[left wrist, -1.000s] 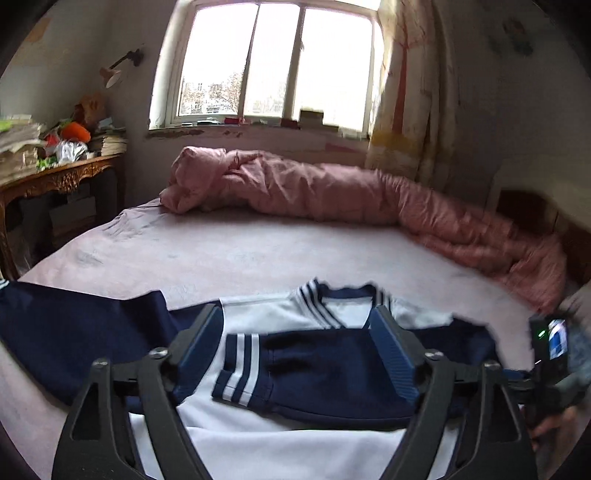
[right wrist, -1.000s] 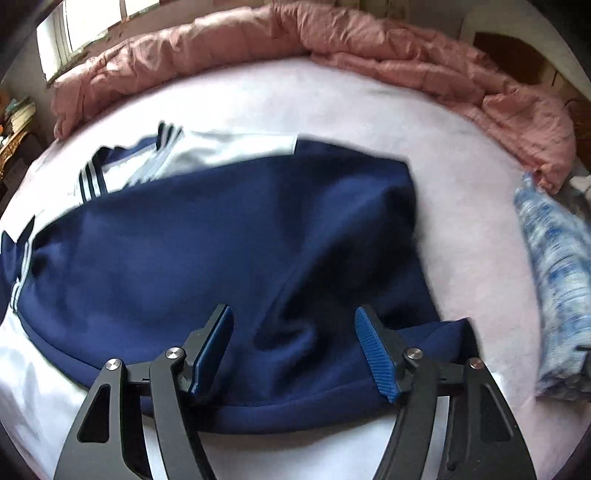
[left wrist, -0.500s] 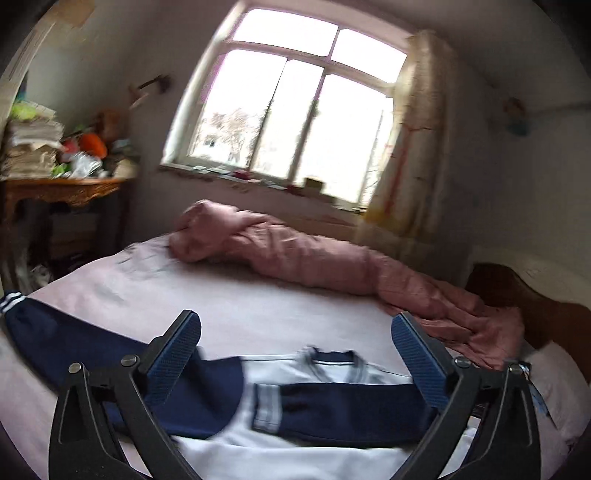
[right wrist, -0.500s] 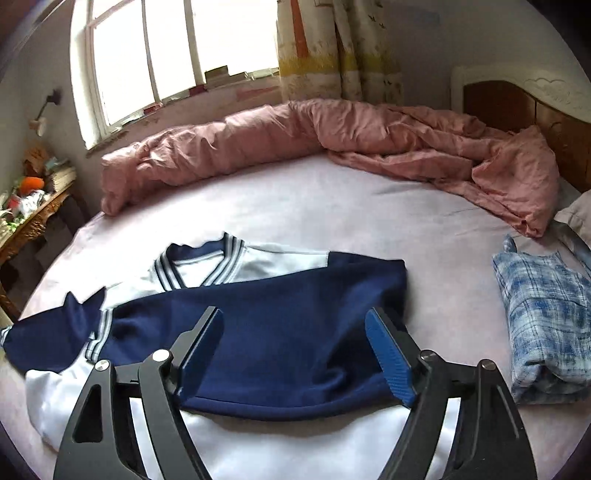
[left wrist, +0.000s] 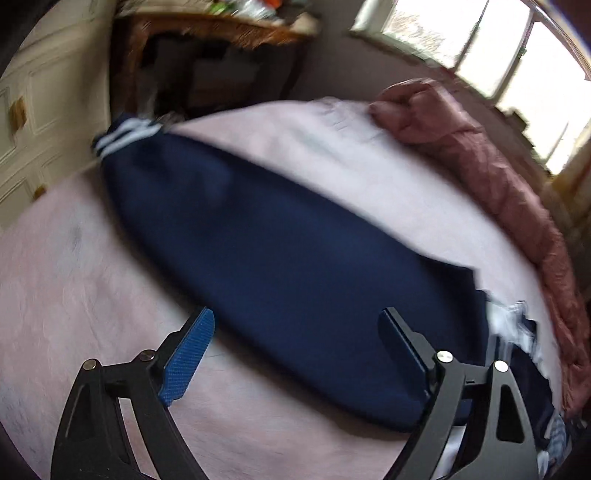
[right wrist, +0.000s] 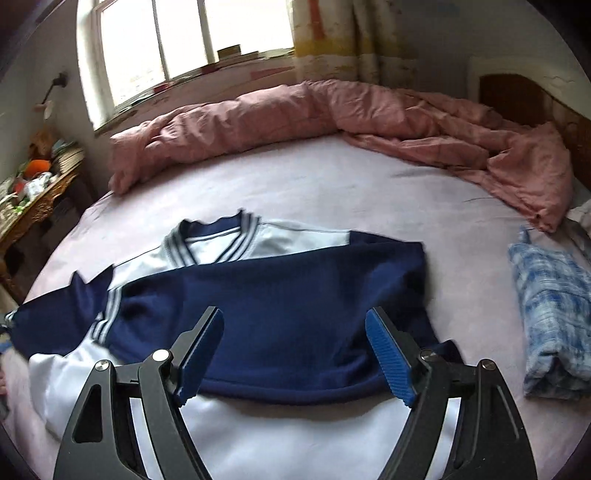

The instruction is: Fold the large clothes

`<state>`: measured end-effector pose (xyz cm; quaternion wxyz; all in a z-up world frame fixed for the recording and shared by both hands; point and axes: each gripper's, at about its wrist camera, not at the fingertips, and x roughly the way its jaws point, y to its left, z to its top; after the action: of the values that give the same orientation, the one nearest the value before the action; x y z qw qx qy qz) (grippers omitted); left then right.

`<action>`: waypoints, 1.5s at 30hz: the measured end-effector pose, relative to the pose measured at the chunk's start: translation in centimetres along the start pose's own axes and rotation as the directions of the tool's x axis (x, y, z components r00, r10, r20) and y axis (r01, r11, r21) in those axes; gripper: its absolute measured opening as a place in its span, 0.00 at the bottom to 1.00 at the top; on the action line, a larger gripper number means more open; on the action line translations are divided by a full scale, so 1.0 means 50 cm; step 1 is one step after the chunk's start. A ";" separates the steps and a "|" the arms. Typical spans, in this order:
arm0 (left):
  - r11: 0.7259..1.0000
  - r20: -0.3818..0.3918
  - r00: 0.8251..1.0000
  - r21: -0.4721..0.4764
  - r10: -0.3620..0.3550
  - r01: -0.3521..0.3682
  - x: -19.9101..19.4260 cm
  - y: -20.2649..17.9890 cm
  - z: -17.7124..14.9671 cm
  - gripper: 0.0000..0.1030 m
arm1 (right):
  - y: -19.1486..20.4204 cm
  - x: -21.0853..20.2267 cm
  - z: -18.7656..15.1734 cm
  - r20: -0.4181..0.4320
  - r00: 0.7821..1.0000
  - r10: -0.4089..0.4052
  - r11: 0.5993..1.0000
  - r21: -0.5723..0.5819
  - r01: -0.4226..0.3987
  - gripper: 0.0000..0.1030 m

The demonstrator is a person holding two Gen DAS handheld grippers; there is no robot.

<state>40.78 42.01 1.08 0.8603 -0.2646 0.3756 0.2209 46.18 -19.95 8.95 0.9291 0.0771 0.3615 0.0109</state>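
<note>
The jacket [right wrist: 258, 295] lies spread on the bed [right wrist: 332, 184] near its front edge, collar toward the far edge, with one sleeve [right wrist: 280, 317] folded across its body and the other sleeve [left wrist: 280, 266] stretched out toward the bed's left edge. A rumpled quilt [right wrist: 332, 114] runs along the far edge and down into the far right corner. A folded shirt [right wrist: 550, 325] lies by the right edge, apart from the jacket, and a table [right wrist: 33, 206] stands beyond the left edge.

Motion-blurred striped cuff [left wrist: 125, 134], desk [left wrist: 207, 29]

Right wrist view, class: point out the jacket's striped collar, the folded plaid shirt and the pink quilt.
striped collar [right wrist: 242, 236], right wrist view, its right band.
plaid shirt [right wrist: 550, 306], right wrist view, top face.
pink quilt [right wrist: 295, 110], right wrist view, middle of the roll.
</note>
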 end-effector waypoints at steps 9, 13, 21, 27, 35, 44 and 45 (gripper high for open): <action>0.993 0.101 0.989 -0.059 0.104 -0.098 0.096 0.025 0.004 0.86 | 0.029 -0.051 -0.002 0.066 0.997 -0.046 0.997 -0.052 0.050 0.79; 0.986 0.127 0.978 -0.056 0.164 -0.159 0.114 0.016 0.027 0.58 | 0.012 -0.038 0.002 0.011 0.996 -0.092 0.996 -0.012 0.092 0.79; 0.991 0.313 0.948 0.094 0.056 -0.090 -0.011 -0.129 0.028 0.02 | 0.006 -0.045 0.010 0.061 0.994 -0.087 0.995 -0.034 0.089 0.79; 0.950 0.414 0.877 0.285 -0.245 0.130 -0.202 -0.362 0.002 0.03 | -0.011 -0.021 0.009 0.020 0.996 -0.082 0.997 -0.008 0.082 0.79; 0.827 0.432 0.771 0.522 -0.467 0.208 -0.322 -0.605 -0.191 0.03 | -0.017 -0.046 0.016 0.068 0.994 -0.090 0.995 -0.026 0.092 0.79; 0.790 0.233 0.844 0.531 -0.483 0.306 -0.197 -0.724 -0.355 0.04 | -0.051 -0.055 0.023 0.065 0.996 -0.053 0.998 0.017 0.052 0.79; 0.783 0.173 0.863 0.532 -0.474 0.323 -0.177 -0.723 -0.373 0.08 | -0.050 -0.052 0.023 0.062 0.996 -0.062 0.998 0.014 0.061 0.79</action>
<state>46.33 1.26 7.52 0.9719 -0.0779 0.2195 -0.0325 44.94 -22.79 11.13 0.9393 0.0721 0.3347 -0.0222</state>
